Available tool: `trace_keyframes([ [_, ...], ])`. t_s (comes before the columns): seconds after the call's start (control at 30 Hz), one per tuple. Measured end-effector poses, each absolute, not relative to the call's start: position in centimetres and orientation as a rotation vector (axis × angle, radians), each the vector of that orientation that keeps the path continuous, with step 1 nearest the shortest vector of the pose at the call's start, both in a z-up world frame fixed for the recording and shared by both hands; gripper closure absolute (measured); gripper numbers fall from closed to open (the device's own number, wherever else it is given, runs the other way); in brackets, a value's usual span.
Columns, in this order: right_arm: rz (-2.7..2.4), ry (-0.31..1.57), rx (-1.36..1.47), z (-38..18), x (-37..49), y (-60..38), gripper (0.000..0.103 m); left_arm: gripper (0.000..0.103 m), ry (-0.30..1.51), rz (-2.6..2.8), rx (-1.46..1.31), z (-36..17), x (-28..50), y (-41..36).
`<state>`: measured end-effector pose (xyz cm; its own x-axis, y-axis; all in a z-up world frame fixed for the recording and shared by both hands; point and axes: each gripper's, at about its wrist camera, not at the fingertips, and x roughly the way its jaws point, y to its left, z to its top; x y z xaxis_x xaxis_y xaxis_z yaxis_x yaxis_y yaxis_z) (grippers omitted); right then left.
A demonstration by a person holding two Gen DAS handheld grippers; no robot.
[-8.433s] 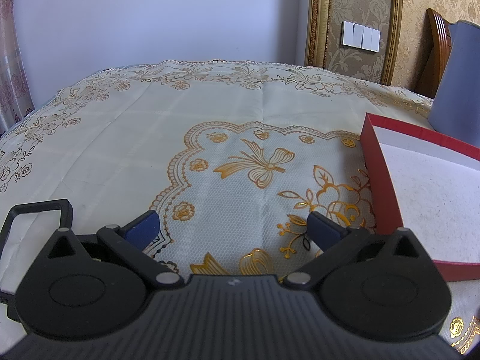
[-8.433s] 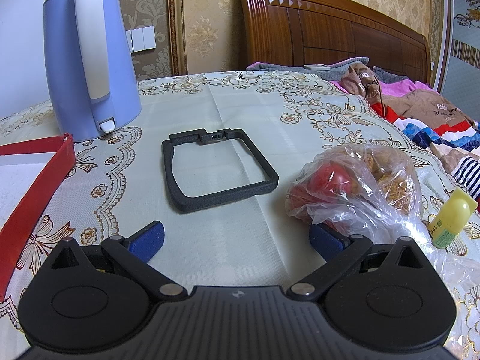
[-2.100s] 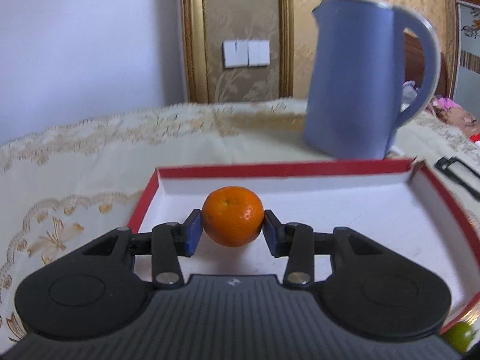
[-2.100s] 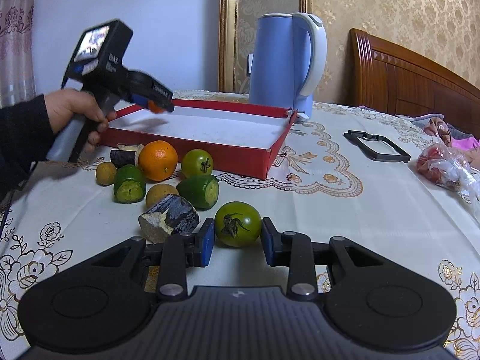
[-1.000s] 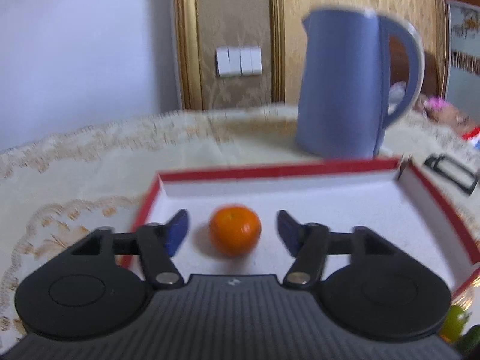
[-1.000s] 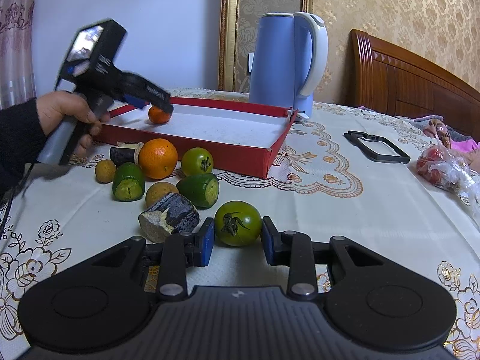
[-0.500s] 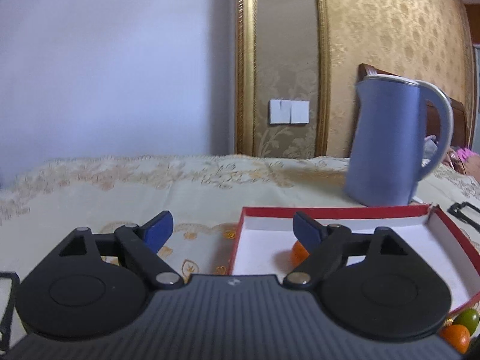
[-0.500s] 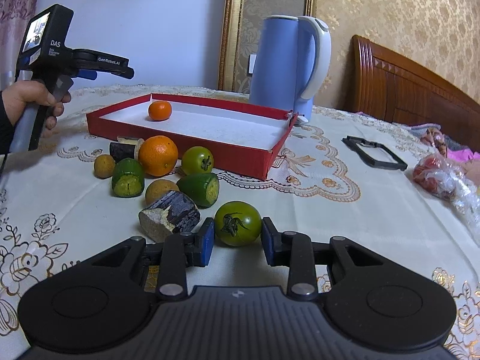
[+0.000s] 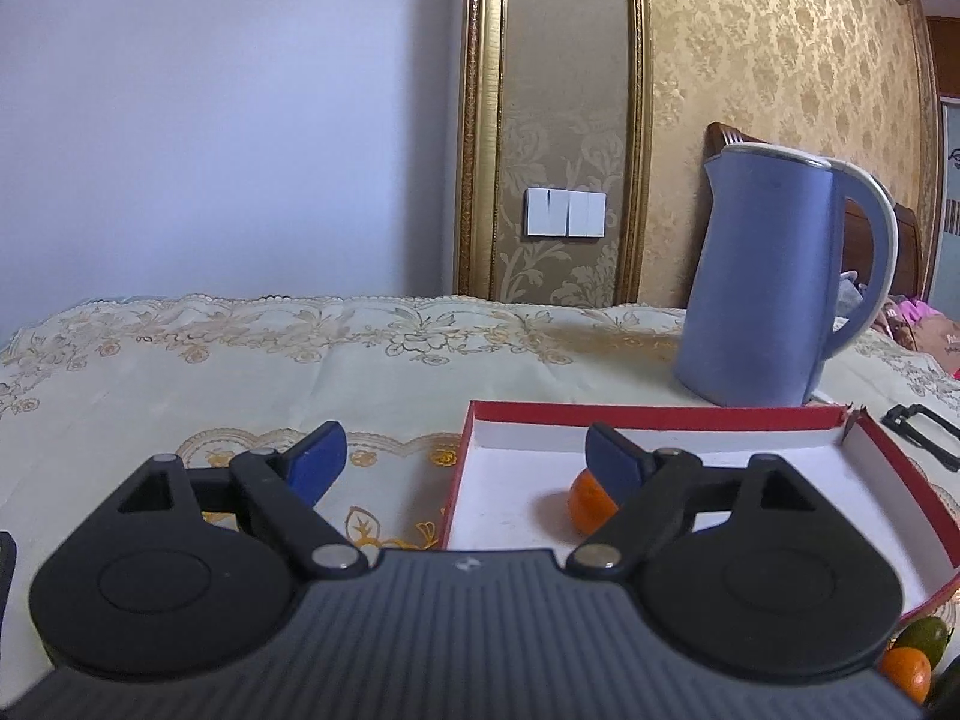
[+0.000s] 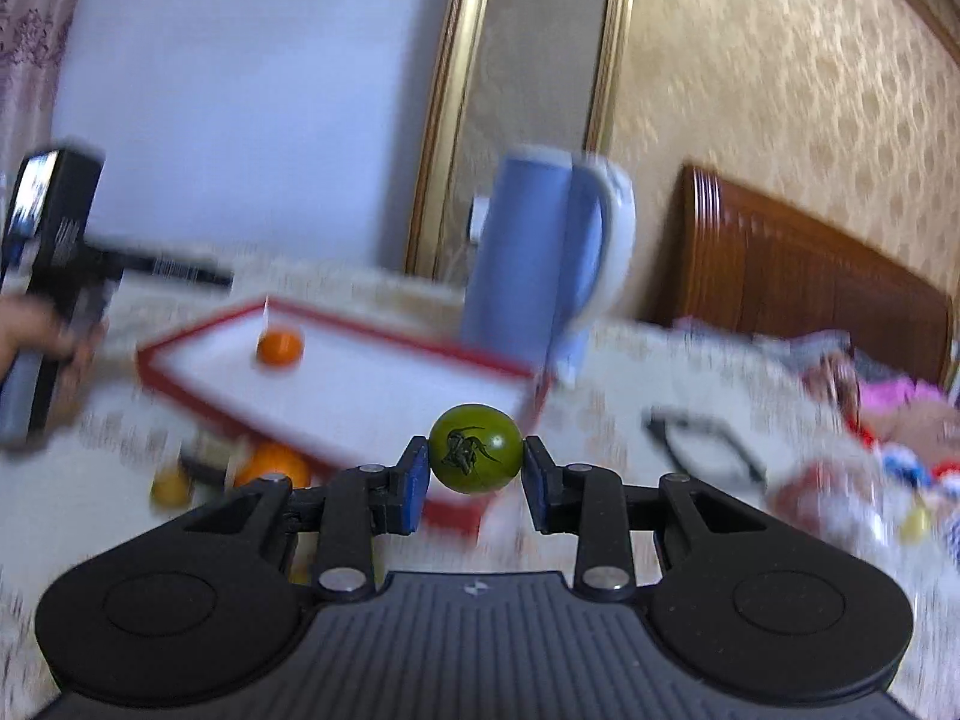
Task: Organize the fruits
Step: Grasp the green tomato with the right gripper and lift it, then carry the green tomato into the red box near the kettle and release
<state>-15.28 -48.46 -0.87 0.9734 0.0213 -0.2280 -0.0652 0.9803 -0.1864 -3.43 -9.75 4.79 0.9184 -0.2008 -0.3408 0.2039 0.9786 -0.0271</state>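
Note:
My right gripper (image 10: 474,465) is shut on a green tomato (image 10: 474,449) and holds it in the air in front of the red tray's (image 10: 210,405) near corner; this view is blurred by motion. A small orange (image 10: 279,348) lies in the tray's far left corner. My left gripper (image 9: 462,459) is open and holds nothing, hovering over the tablecloth at the left rim of the tray (image 9: 660,411). Its right finger (image 9: 609,462) partly hides the orange (image 9: 585,507). In the right wrist view a hand (image 10: 36,330) holds that left gripper (image 10: 180,279) beyond the tray's left end.
A blue kettle (image 9: 774,282) stands behind the tray. Loose fruit lies before the tray: an orange (image 10: 273,462), a small yellow one (image 10: 168,489), and a green one (image 9: 924,633). A black frame (image 10: 702,444) and a plastic bag (image 10: 840,504) lie to the right.
My right gripper has lifted the green tomato off the table. My left gripper has drawn back to the left of the orange, which stays in the tray.

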Motion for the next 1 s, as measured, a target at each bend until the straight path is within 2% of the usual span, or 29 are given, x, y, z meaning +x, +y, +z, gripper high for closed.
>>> trace_keyframes([
  [0.27, 0.076, 0.224, -0.238, 1.6, -4.0, -46.8, 0.071, 0.018, 0.373, -0.205, 0.004, 4.3, -3.0, -9.7],
  [0.5, 0.089, 0.355, -0.228, -1.1, 2.6, -46.5, 0.071, 0.018, 0.391, -0.209, 0.012, 4.0, -2.8, -9.8],
  [0.67, 0.082, 0.439, -0.223, -3.3, 4.9, -46.4, 0.071, 0.018, 0.394, -0.216, 0.017, 3.9, -2.8, -10.0],
  [1.0, 0.056, 0.582, -0.148, -3.5, 6.5, -48.8, 0.071, 0.018, 0.405, -0.229, 0.022, 3.7, -2.8, -10.3],
])
